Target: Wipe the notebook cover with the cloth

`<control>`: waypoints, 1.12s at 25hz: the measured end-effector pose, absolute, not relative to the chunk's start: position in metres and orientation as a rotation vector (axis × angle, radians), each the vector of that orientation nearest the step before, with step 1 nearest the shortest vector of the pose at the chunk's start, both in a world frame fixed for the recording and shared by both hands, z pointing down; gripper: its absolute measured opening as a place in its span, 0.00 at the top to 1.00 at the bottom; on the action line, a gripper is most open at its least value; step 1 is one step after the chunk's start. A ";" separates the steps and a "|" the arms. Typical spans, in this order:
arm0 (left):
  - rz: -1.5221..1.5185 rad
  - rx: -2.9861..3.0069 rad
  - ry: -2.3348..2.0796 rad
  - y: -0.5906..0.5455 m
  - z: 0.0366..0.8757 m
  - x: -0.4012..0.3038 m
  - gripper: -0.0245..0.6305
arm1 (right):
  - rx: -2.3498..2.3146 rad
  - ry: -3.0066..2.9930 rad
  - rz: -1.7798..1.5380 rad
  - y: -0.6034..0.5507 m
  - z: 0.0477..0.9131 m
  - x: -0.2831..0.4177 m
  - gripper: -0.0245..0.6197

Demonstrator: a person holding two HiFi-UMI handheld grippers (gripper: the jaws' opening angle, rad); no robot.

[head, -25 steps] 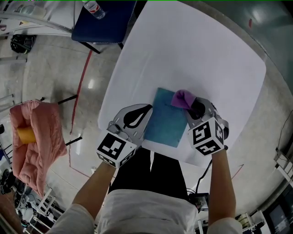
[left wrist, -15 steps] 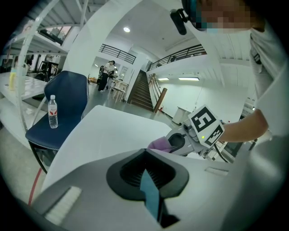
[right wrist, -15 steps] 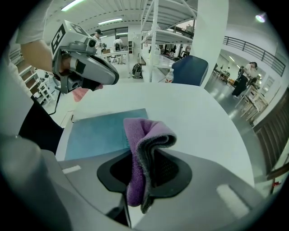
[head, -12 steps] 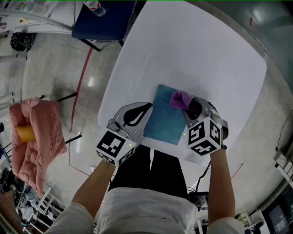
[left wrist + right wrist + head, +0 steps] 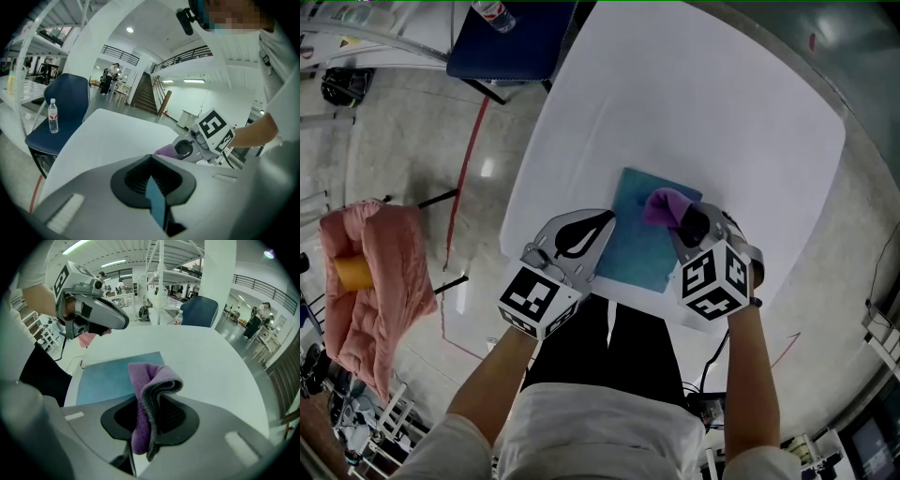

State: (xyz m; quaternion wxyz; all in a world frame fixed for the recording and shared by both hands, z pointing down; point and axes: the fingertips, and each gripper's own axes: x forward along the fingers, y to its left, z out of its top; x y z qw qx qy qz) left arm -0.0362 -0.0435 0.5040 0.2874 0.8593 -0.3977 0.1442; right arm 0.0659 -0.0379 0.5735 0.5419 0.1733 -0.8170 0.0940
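Note:
A teal notebook lies flat near the front edge of the white table. My left gripper is shut on the notebook's left edge. The right gripper is shut on a folded purple cloth, which rests on the notebook's far right part. In the right gripper view the cloth bulges out between the jaws, with the notebook cover spread out to its left. The left gripper shows there at the upper left.
A blue chair with a water bottle on it stands beyond the table's far left corner. A pink bundle sits on the floor to the left. The person's legs are against the table's front edge.
My right gripper has slid the cloth a little to the left across the notebook cover. The left gripper has stayed put on the notebook's edge.

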 end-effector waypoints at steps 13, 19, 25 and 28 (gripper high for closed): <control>0.406 2.311 -1.047 -0.032 0.507 -0.032 0.96 | 0.388 -1.943 0.246 -0.018 0.575 0.062 0.80; 0.405 2.321 -1.041 -0.028 0.504 -0.032 0.96 | 0.372 -1.940 0.269 -0.004 0.574 0.059 0.80; 0.403 2.323 -1.033 -0.019 0.506 -0.028 0.96 | 0.356 -1.942 0.302 0.012 0.575 0.057 0.80; 0.405 2.323 -1.026 -0.015 0.507 -0.027 0.96 | 0.340 -1.944 0.316 0.023 0.576 0.055 0.80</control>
